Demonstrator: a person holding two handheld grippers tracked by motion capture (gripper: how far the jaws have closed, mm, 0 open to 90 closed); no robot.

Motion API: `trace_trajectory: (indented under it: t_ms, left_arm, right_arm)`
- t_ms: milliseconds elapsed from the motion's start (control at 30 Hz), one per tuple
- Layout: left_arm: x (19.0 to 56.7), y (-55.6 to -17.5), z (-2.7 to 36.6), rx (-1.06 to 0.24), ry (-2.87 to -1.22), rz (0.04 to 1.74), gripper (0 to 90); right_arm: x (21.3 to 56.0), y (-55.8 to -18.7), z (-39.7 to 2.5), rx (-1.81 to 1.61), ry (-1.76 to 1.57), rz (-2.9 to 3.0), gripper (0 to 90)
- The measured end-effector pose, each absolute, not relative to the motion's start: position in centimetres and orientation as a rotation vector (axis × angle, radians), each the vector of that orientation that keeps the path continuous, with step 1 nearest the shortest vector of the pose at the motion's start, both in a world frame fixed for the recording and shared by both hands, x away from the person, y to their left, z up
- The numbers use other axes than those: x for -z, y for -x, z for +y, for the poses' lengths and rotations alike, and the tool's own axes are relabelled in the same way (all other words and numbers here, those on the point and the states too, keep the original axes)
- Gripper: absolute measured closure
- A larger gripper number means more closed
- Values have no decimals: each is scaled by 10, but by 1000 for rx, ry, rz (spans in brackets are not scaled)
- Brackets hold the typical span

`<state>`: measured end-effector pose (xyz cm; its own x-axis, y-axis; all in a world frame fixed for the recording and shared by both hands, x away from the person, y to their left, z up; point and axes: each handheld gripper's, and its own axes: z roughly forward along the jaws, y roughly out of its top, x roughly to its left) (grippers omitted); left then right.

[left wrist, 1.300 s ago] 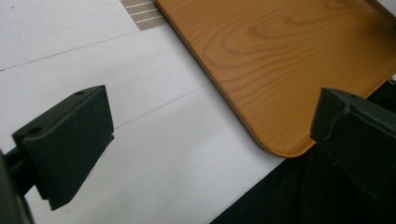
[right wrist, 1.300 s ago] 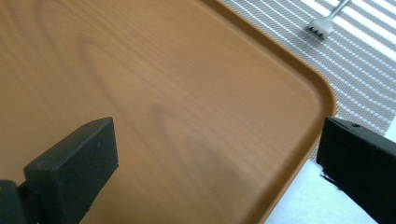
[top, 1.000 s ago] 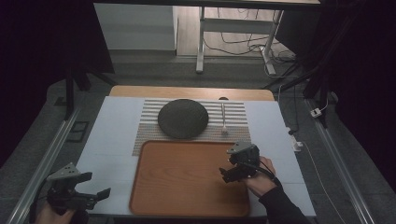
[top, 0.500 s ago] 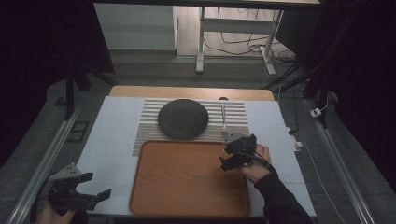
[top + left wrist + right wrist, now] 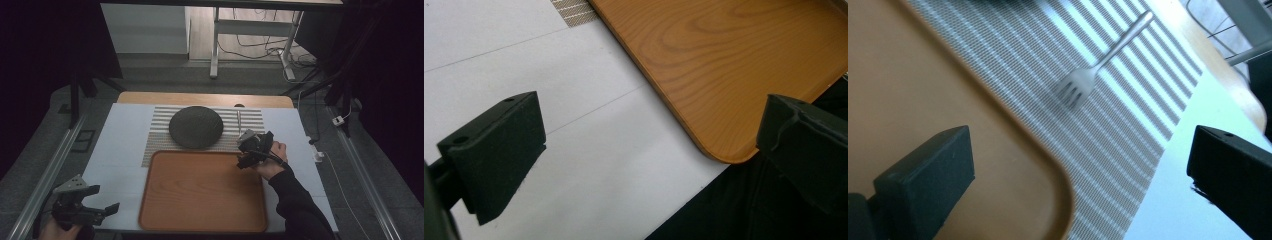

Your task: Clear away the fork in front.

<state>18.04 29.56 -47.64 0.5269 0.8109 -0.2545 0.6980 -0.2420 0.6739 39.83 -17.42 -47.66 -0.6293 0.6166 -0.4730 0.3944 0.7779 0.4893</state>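
Observation:
An empty wooden tray [image 5: 202,190] lies at the front middle of the white table. Behind it, a dark round plate [image 5: 195,127] and a silver fork [image 5: 239,121] rest on a striped placemat [image 5: 160,131]. My right gripper [image 5: 245,152] hovers open over the tray's far right corner [image 5: 1058,200], its jaws wide apart, with the fork [image 5: 1098,62] lying ahead of them on the mat. My left gripper [image 5: 102,210] is open at the table's front left edge, with the tray's near left corner [image 5: 724,145] between its jaws' line of sight.
The white table surface [image 5: 120,150] spreads left of the tray. A metal rail [image 5: 45,175] runs along the left side and a cable [image 5: 330,165] lies off the right edge. A wooden strip [image 5: 205,98] borders the far side.
My right gripper has moved away from me, from over the tray's right side to its far right corner near the fork. The left gripper has barely shifted.

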Motion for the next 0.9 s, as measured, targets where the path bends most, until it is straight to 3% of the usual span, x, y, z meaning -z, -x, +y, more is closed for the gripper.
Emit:
trace_trajectory:
  t_ms: [233,467,667,700,733,900]
  left_arm:
    - [477,-181,296,-183,-2000,1225,0]
    - [477,-181,295,-181,-2003,1225,0]
    - [477,-181,295,-179,-2005,1224,0]
    - [477,-181,295,-179,-2006,1224,0]
    - [477,-181,295,-179,-2007,1224,0]
    - [477,-181,295,-178,-2009,1222,0]
  right_arm:
    - [481,-420,-170,-363,-701,2300,2]
    - [493,-432,-162,-261,-581,2300,101]
    - [504,-438,-153,-168,-470,2303,273]
    - [508,-439,-150,-126,-417,2315,351]
    - [508,-439,-150,-126,-417,2315,351]
    - [519,-439,-142,-60,-283,2319,616]
